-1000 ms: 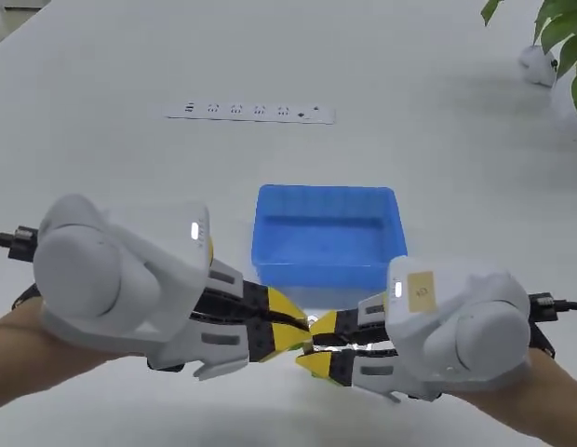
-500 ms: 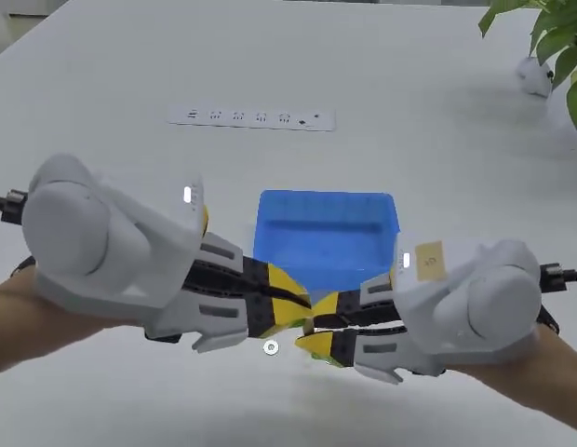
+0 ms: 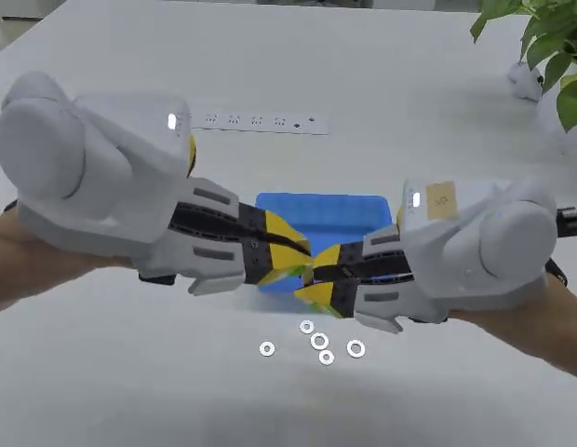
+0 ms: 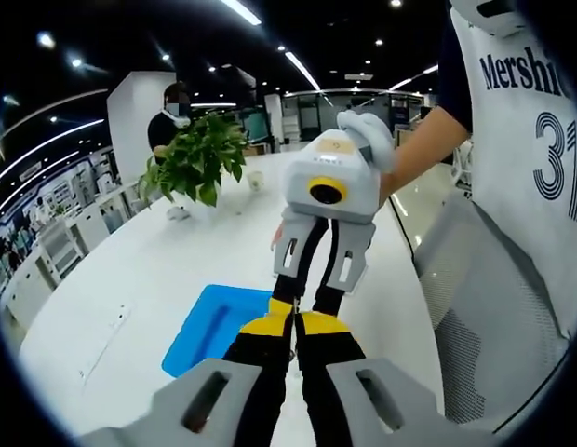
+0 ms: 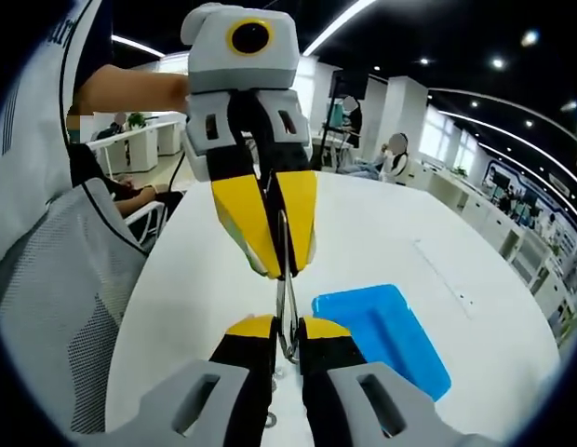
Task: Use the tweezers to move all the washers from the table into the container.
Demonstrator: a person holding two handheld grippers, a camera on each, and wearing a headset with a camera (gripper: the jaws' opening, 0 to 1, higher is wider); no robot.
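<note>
The white, smooth table [image 3: 121,372] spread out beneath both grippers. The left gripper [image 3: 296,261] and right gripper [image 3: 322,277], each a rounded white plastic shell narrowing to black jaws with yellow tips, were held tip to tip above it. Just beyond the meeting tips, partly hidden behind them, sat the container [image 3: 321,199], a shallow, glossy blue plastic tray, rectangular with rounded corners. Far beyond the right gripper and out to its side stood a leafy green plant [image 3: 540,28]. Well past the left gripper lay a long, flat white power strip [image 3: 256,121].

In the right gripper view, the tweezers [image 5: 286,289] showed as a thin, bright metal strip running straight from one gripper to the other. The right gripper's [image 5: 287,328] jaws were drawn almost together, with the near end of the strip pinched between them. The left gripper's [image 5: 275,265] wedge-shaped yellow jaws were closed on the far end. In the left gripper view, the left gripper's [image 4: 293,324] jaws stood with only a hairline gap, and the strip was too thin to make out there.

The washers [image 3: 319,342], five small flat metal rings, lay on the table directly below the joined tips, on the near side. Four were clustered close together, with one slightly off toward the left gripper's side. All were outside the container.
</note>
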